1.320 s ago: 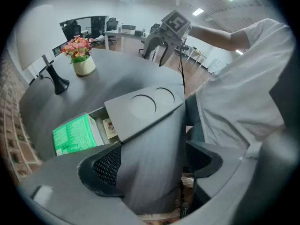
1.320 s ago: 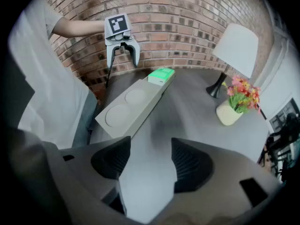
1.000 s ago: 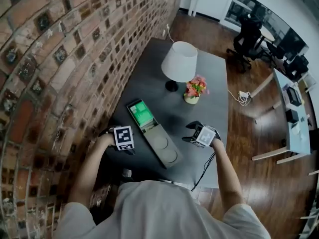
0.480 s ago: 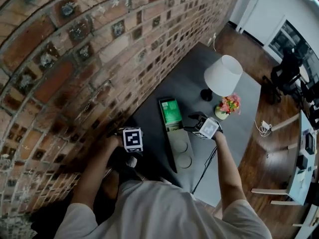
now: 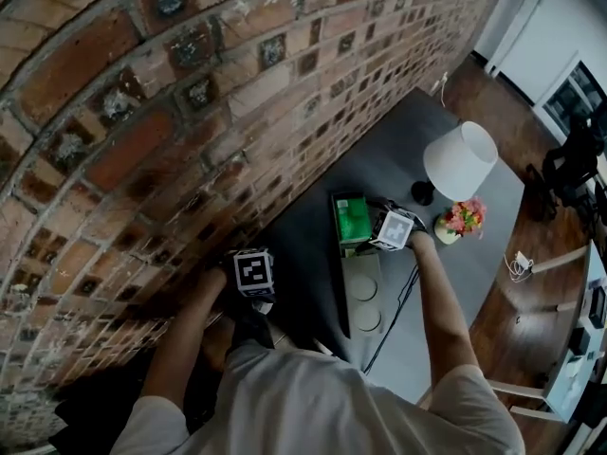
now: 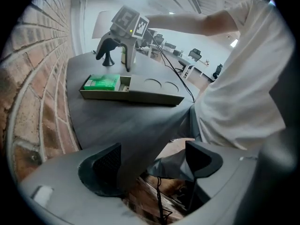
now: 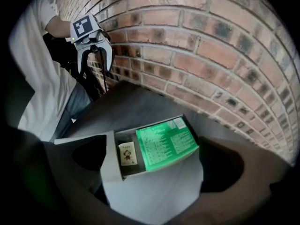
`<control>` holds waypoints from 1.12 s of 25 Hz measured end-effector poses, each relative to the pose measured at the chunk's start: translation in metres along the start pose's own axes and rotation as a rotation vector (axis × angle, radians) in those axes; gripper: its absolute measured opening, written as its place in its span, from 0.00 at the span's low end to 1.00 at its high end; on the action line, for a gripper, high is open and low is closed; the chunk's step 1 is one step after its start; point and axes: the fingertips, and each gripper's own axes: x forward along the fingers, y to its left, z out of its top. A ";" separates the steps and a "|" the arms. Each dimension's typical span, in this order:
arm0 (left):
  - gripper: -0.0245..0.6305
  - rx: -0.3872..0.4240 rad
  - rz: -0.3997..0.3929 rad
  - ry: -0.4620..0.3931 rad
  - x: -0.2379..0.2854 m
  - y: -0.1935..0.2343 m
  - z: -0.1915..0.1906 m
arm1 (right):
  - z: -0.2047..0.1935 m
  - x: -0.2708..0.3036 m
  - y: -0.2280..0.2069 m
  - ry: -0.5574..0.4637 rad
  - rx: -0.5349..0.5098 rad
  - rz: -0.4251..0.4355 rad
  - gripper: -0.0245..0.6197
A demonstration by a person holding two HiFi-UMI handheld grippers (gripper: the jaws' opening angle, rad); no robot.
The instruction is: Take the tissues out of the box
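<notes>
Two changes mark this moment. At the left, the left gripper (image 5: pixel 252 290) has drawn back from the grey box (image 5: pixel 362 292) to the near corner of the dark table (image 5: pixel 302 240), close to the brick wall (image 5: pixel 142 112). Its jaws stand apart and grip nothing; only the table edge and grey clothing show between them.

The long box lies lengthwise on the table. Its open far end holds the green tissue pack (image 5: pixel 352 221), with a small picture card (image 7: pixel 126 153) beside it.

Further right, the right gripper (image 5: pixel 387 224) has crossed from the box's right side to hang over that open end. Its jaws have just been opening, from closed to wide. The pack lies below, between the pads and seemingly untouched, so the tissues are still in the box. The reach looks finished; what remains is probably to lower onto the pack and close on it.

Both grippers point steeply down. The left arm is bent close to the body and the right forearm stretches out over the table. A white lamp (image 5: pixel 460 159) and a flower pot (image 5: pixel 463 219) stand just right of the right gripper.
</notes>
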 end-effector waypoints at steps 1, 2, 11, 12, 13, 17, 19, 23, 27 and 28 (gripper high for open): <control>0.69 -0.005 -0.009 -0.014 -0.002 -0.001 0.003 | 0.002 0.006 -0.001 0.018 -0.026 0.007 1.00; 0.69 -0.011 -0.020 -0.027 -0.004 -0.003 0.005 | 0.004 0.010 -0.001 0.038 -0.058 0.008 1.00; 0.69 -0.030 -0.008 -0.058 -0.003 0.008 0.010 | 0.012 0.051 -0.009 0.133 -0.184 0.056 1.00; 0.69 -0.033 -0.012 -0.065 -0.004 0.007 0.012 | 0.010 0.056 -0.010 0.148 -0.195 0.063 1.00; 0.69 -0.035 -0.014 -0.069 -0.004 0.006 0.013 | 0.008 0.060 -0.010 0.167 -0.212 0.070 1.00; 0.69 -0.050 -0.034 -0.070 -0.002 0.002 0.013 | 0.005 0.076 -0.007 0.210 -0.235 0.120 1.00; 0.69 -0.059 -0.053 -0.071 -0.005 -0.003 0.014 | 0.005 0.085 -0.012 0.218 -0.243 0.101 1.00; 0.69 -0.060 -0.053 -0.070 -0.007 -0.001 0.016 | -0.002 0.097 -0.025 0.289 -0.291 0.005 1.00; 0.69 -0.047 -0.017 -0.047 -0.006 0.005 0.014 | -0.001 0.097 -0.029 0.284 -0.261 -0.033 0.95; 0.69 -0.040 -0.010 -0.043 -0.004 0.007 0.013 | -0.001 0.094 -0.029 0.282 -0.250 -0.031 0.92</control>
